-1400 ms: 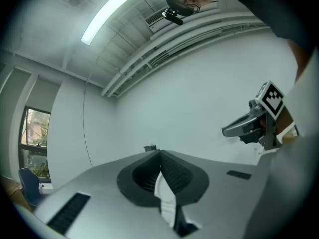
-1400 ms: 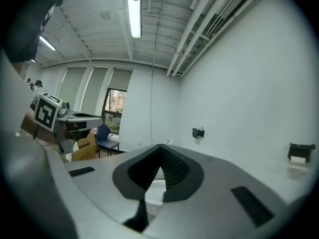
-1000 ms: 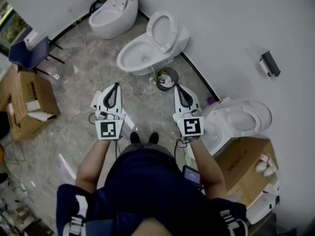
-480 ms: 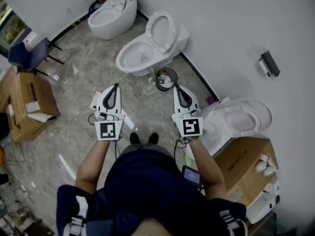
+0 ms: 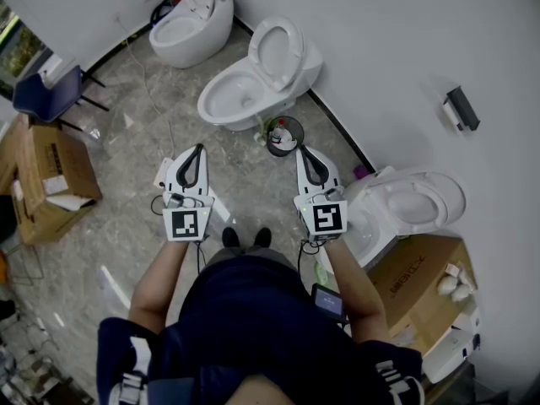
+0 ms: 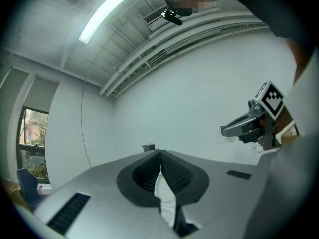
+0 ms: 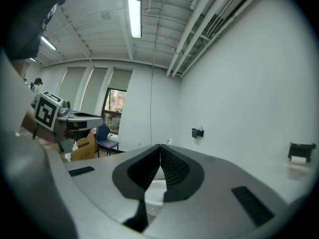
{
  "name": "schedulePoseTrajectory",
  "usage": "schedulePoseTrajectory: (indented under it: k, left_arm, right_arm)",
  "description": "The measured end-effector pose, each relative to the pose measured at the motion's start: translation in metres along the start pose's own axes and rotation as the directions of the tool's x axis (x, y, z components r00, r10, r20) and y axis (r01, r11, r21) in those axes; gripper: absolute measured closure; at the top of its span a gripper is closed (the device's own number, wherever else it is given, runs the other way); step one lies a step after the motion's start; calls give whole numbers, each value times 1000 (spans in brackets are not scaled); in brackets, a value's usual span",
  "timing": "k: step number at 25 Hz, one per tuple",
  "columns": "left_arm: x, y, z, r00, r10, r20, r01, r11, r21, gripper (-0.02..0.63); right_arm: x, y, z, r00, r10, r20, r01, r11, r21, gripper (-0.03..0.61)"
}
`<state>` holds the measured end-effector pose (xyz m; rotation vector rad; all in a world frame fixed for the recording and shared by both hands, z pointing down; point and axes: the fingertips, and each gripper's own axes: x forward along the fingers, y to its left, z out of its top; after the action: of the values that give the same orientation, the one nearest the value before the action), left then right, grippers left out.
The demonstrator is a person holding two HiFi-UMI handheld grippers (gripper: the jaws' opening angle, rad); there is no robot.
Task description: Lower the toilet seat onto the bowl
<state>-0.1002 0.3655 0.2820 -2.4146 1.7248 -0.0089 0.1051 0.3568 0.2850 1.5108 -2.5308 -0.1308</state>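
Three white toilets stand along the wall in the head view. The nearest toilet [image 5: 364,219] is just right of my right gripper, its seat and lid [image 5: 419,201] raised against the wall. The middle toilet [image 5: 240,91] also has its seat [image 5: 278,51] up, and a far toilet [image 5: 187,25] stands in the corner. My left gripper [image 5: 199,148] and right gripper [image 5: 302,152] are held side by side in front of the person, both shut with nothing between the jaws. Neither touches a toilet. In the gripper views the jaws of the left gripper [image 6: 159,153] and the right gripper [image 7: 159,146] meet at the tips.
A small round waste bin [image 5: 285,135] sits on the floor between the middle and nearest toilets. Cardboard boxes lie at the left [image 5: 46,180] and lower right [image 5: 413,272]. A blue chair [image 5: 51,91] is at the far left. A black holder [image 5: 462,110] hangs on the wall.
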Motion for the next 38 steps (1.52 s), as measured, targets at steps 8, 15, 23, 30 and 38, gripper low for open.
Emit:
schedulePoseTrajectory:
  k: [8, 15, 23, 30, 38]
  left_arm:
    - [0, -3, 0, 1000, -6, -1, 6, 1000, 1, 589]
    - [3, -6, 0, 1000, -16, 3, 16, 1000, 13, 589]
    - [4, -9, 0, 1000, -17, -4, 17, 1000, 9, 589]
    - [6, -10, 0, 1000, -17, -5, 18, 1000, 4, 589]
    - [8, -14, -3, 999, -42, -12, 42, 999, 5, 588]
  right_arm:
    - [-2, -1, -2, 1000, 3, 0, -3, 1000, -1, 558]
    - [-1, -3, -4, 1000, 6, -5, -6, 1000, 9, 557]
    - [-1, -6, -6, 1000, 6, -11, -5, 1000, 16, 549]
    - [0, -7, -6, 1000, 4, -9, -4, 1000, 20, 548]
    - [0, -7, -8, 1000, 4, -16, -4, 1000, 23, 548]
